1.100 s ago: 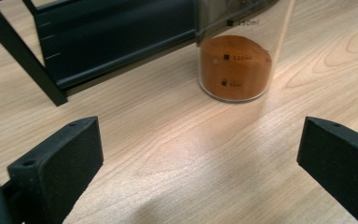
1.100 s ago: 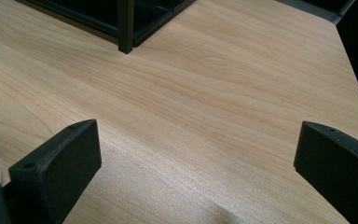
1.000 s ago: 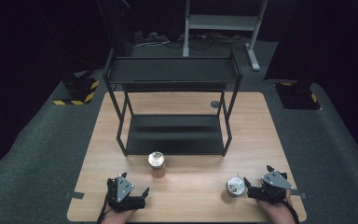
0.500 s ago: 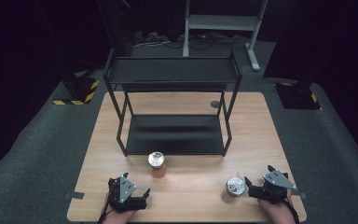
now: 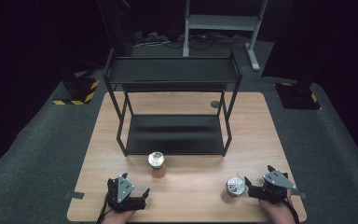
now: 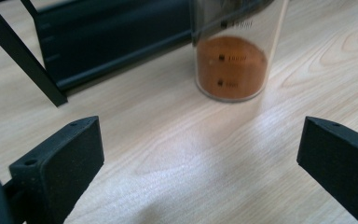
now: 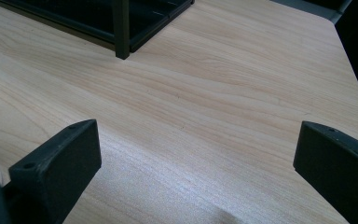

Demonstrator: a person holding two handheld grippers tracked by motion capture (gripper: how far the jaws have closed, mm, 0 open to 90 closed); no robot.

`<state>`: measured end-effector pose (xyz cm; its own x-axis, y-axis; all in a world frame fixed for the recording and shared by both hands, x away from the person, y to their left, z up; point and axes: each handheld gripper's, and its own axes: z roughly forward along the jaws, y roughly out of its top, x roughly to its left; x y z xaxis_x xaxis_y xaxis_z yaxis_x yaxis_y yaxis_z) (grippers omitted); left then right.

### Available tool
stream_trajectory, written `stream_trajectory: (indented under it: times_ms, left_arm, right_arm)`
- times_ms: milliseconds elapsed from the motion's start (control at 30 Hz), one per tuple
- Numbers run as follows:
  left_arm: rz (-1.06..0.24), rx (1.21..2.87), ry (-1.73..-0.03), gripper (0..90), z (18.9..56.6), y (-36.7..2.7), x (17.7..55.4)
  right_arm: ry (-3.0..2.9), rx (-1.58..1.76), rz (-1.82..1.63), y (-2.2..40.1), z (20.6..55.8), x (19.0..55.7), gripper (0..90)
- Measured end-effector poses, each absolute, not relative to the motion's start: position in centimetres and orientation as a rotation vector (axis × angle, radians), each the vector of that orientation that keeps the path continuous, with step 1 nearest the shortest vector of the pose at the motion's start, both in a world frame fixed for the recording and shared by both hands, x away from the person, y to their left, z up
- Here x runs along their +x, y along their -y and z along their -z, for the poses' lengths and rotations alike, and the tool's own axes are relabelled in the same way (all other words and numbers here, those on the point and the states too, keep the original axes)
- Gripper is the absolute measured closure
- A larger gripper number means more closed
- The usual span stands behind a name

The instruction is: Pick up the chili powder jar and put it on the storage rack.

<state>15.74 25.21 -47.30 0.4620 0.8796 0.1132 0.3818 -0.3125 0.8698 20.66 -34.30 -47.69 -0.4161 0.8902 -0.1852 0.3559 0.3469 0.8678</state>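
Beaker (image 6: 231, 60): upright on table (image 5: 186, 191), orange powder inside, just before rack (image 5: 172, 112), ahead of left gripper.
Left gripper (image 5: 140, 196): jaws wide, empty.
Right gripper (image 5: 251, 185): jaws wide, empty, just beside jar.
Jar (image 5: 233, 186): near table's front edge.

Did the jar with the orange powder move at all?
No. The jar with the orange powder stands at the same spot just in front of the black shelf rack, as in the earlier high views.
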Motion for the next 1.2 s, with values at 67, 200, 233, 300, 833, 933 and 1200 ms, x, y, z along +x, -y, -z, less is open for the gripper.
stream_trajectory:
  times_ms: [67,200,233,300,833,933,1200]
  left_arm:
    - [-0.771,1.863,-1.043,0.7,47.0,-25.5,15.4]
    - [-0.778,1.841,-1.020,0.6,46.4,-25.5,14.9]
    - [-0.778,1.838,-1.014,0.6,46.3,-25.6,14.9]
    - [-0.773,1.830,-1.015,0.6,46.2,-25.5,14.9]
    - [-0.750,1.806,-0.968,0.6,45.7,-24.5,15.6]
    - [-0.743,1.790,-0.968,0.6,45.8,-24.4,15.9]
    - [-0.707,1.761,-0.977,0.5,46.3,-24.6,16.9]
  right_arm:
    - [-1.939,1.086,-1.016,34.3,47.7,20.7,0.0]
    - [-1.935,1.094,-1.022,34.4,47.7,20.7,0.0]
    - [-1.934,1.095,-1.022,34.4,47.7,20.7,0.0]
    - [-1.935,1.092,-1.022,34.4,47.7,20.7,0.0]
    - [-1.939,1.101,-1.024,34.5,47.6,20.8,0.0]
    - [-1.940,1.102,-1.021,34.4,47.6,20.8,0.0]
    - [-1.939,1.100,-1.026,34.5,47.7,20.8,0.0]
